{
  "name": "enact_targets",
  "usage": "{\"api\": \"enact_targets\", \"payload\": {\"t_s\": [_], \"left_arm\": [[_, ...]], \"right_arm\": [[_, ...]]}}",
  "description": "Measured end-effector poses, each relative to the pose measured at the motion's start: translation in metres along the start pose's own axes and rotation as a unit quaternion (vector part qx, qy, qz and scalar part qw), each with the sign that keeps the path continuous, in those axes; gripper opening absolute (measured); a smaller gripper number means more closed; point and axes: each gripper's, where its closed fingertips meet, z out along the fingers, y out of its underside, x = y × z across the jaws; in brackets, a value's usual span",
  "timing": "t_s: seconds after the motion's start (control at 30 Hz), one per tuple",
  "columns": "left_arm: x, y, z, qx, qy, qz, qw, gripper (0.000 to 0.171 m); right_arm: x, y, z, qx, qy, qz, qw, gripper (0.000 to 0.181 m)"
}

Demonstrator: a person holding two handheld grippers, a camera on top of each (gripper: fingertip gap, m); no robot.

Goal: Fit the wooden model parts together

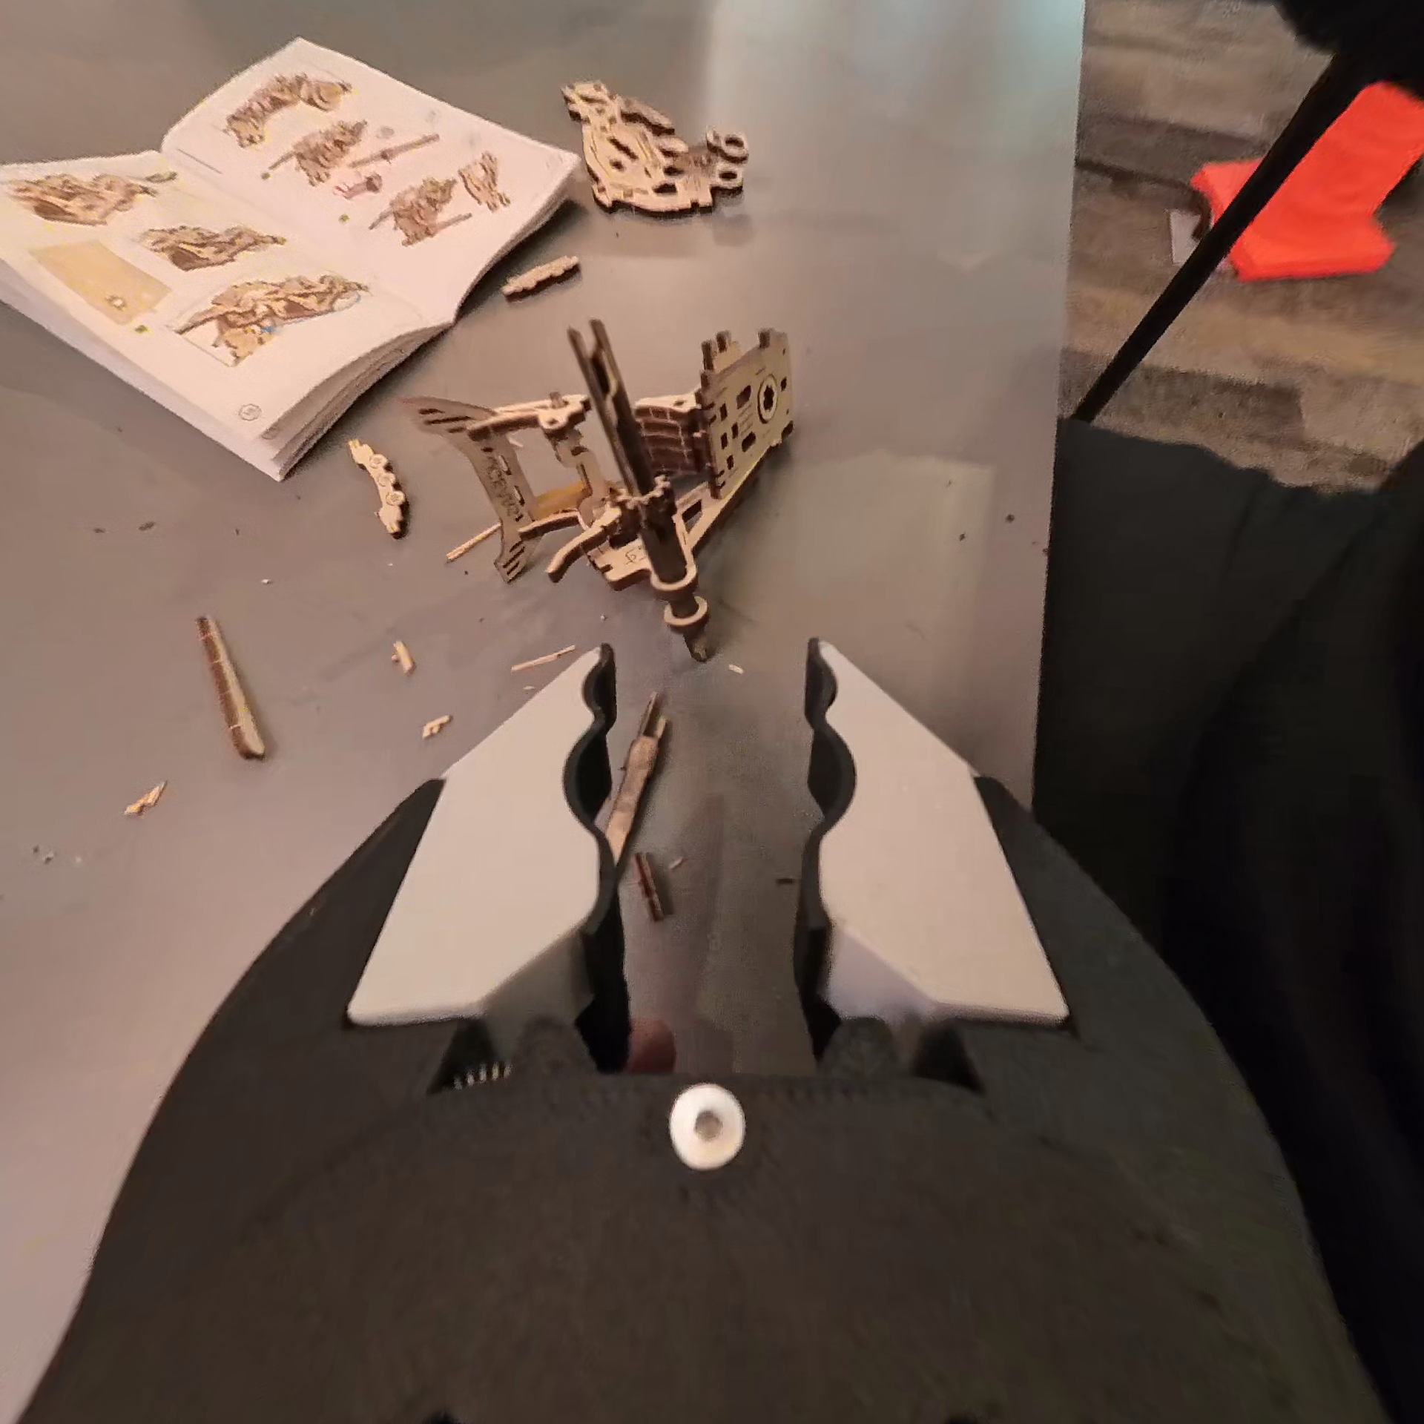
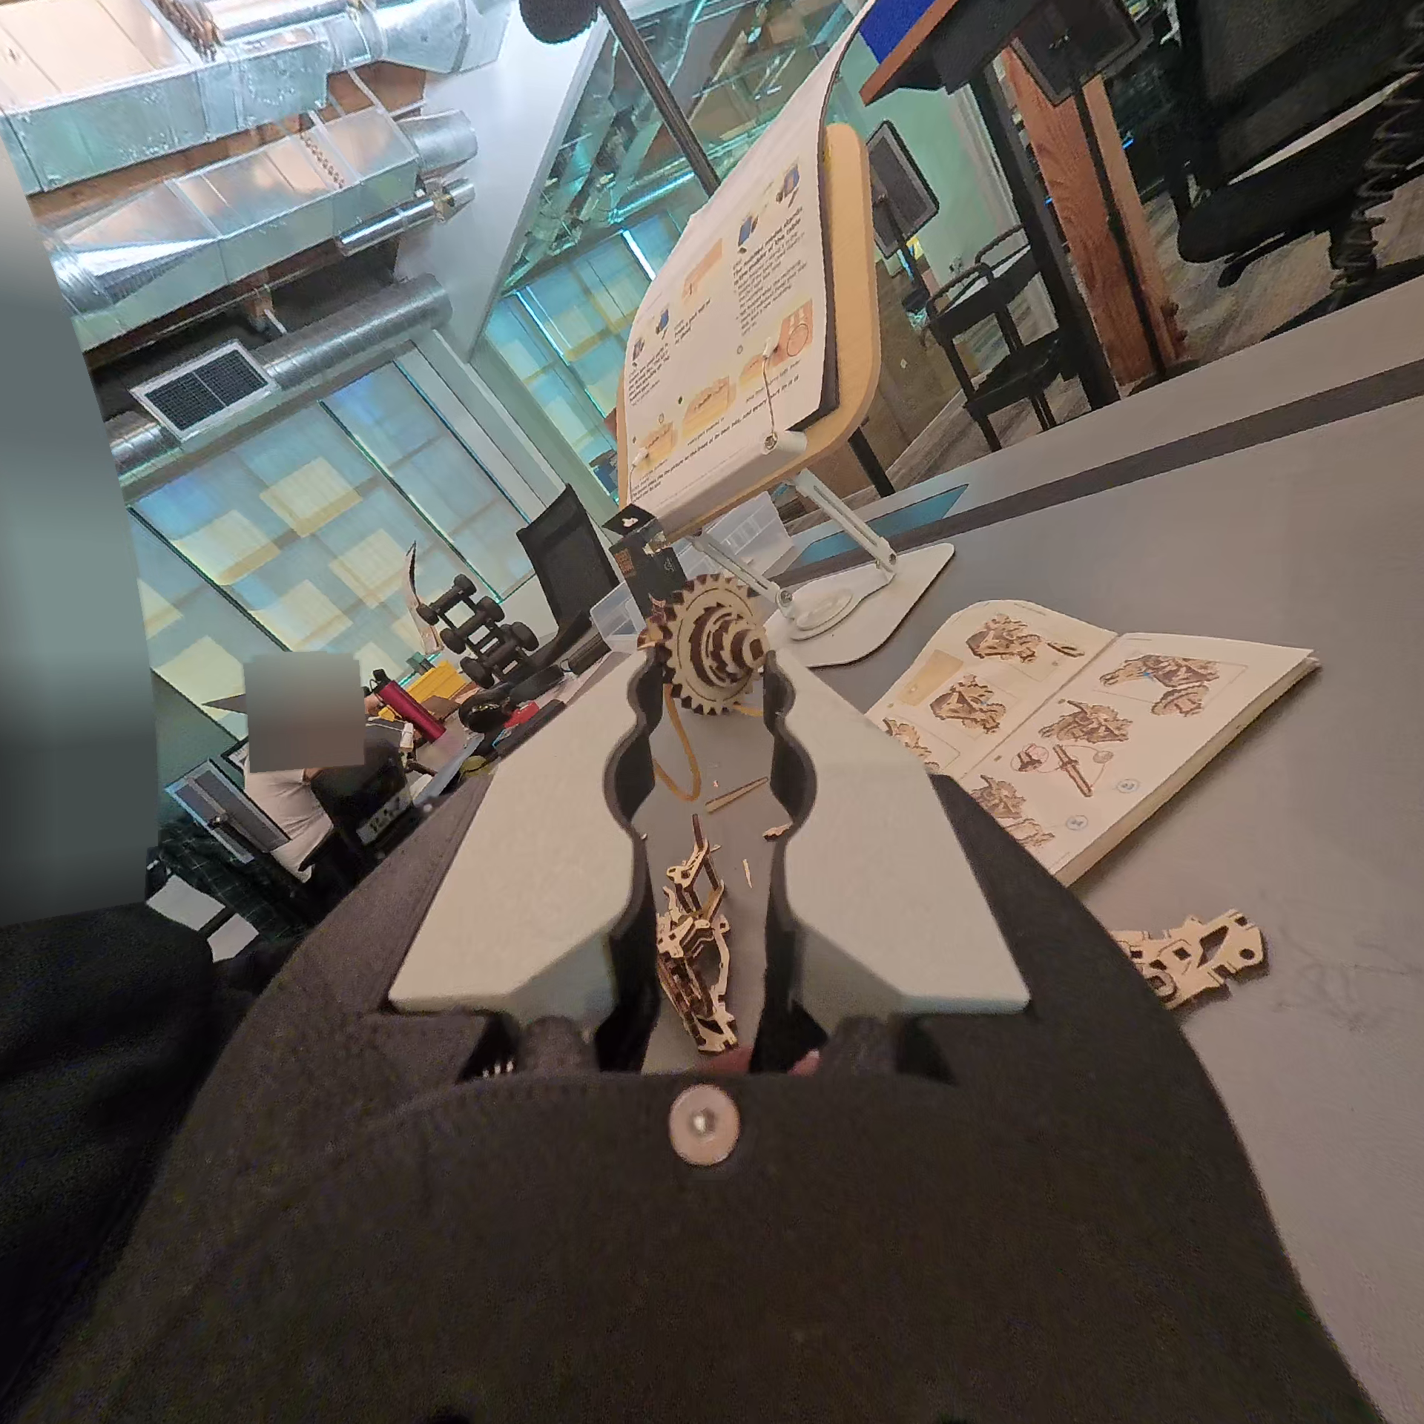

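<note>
Right tool [image 2: 705, 678] pinches the wooden gear cluster [image 2: 705, 655] at its tips, aloft. Left tool [image 1: 709, 678] is spread and empty above the tabletop [image 1: 886, 308]; partial model [image 1: 616, 478] stands just ahead. Judged light, brittle (thin laser-cut ply): grip hubs or frame edges, not teeth.
</note>
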Motion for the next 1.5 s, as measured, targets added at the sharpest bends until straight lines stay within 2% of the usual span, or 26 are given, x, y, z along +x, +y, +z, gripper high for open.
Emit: {"api": "enact_targets", "payload": {"t_s": [0.17, 0.3, 0.5, 0.67, 0.83, 1.0, 1.13, 1.23, 1.5], "left_arm": [[-0.015, -0.027, -0.022, 0.060, -0.026, -0.004, 0.998, 0.040], [-0.052, -0.054, -0.034, 0.093, -0.062, 0.012, 0.994, 0.033], [-0.125, -0.090, -0.023, 0.068, -0.112, 0.076, 0.988, 0.039], [-0.167, -0.116, 0.012, 0.061, -0.099, 0.072, 0.991, 0.049], [-0.198, -0.110, 0.067, 0.002, -0.078, 0.046, 0.996, 0.069], [-0.214, -0.090, 0.114, -0.051, -0.055, 0.009, 0.997, 0.071], [-0.217, -0.083, 0.129, -0.069, -0.046, -0.003, 0.997, 0.065], [-0.216, -0.079, 0.130, -0.077, -0.054, 0.018, 0.995, 0.050], [-0.201, -0.095, 0.129, -0.044, -0.038, 0.024, 0.998, 0.026]], "right_arm": [[0.002, 0.003, 0.002, -0.004, -0.003, -0.004, 1.000, 0.023], [0.009, 0.004, 0.002, -0.008, 0.004, -0.013, 1.000, 0.023], [0.027, -0.007, 0.007, -0.012, 0.023, -0.045, 0.999, 0.023], [0.045, -0.021, 0.017, 0.002, 0.021, -0.071, 0.997, 0.023], [0.072, -0.018, 0.029, 0.002, 0.024, -0.067, 0.998, 0.023], [0.091, -0.015, 0.044, 0.008, 0.004, -0.051, 0.999, 0.023], [0.106, -0.015, 0.051, 0.016, -0.001, -0.043, 0.999, 0.023], [0.115, -0.006, 0.053, 0.008, 0.004, -0.044, 0.999, 0.023], [0.113, -0.014, 0.046, 0.036, -0.017, -0.035, 0.999, 0.023]]}}
